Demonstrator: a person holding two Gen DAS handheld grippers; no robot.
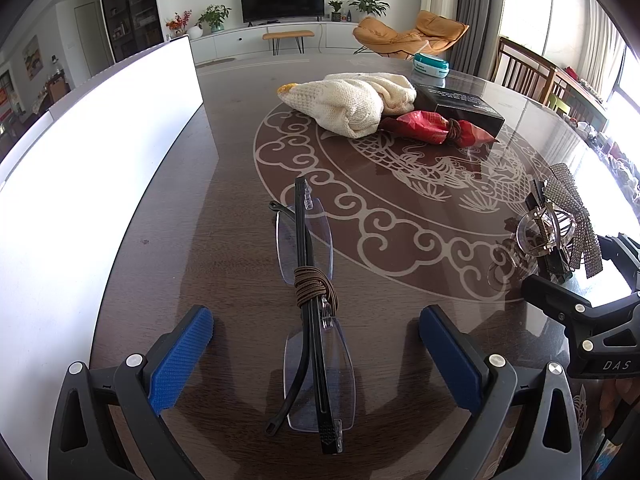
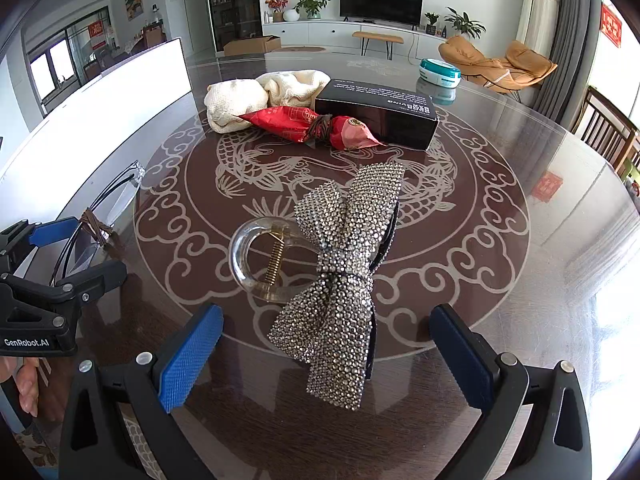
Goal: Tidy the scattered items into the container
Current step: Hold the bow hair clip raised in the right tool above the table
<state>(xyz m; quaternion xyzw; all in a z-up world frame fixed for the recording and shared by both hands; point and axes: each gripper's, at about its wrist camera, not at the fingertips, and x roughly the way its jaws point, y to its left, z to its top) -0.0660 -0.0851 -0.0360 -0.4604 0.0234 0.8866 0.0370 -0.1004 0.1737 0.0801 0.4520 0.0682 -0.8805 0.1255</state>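
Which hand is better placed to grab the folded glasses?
Left. The left tool is open with the glasses lying between its fingers; the right tool is open around the sparkly hair clip.

Bright daylight, perhaps overexposed windows [image 1: 560, 20]

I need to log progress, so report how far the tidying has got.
Done: nothing visibly packed. In hand: nothing gripped; the open left gripper straddles the glasses, the open right gripper straddles the bow hair clip. Left: those, plus knit cloth, red packet, black box, all on the table.
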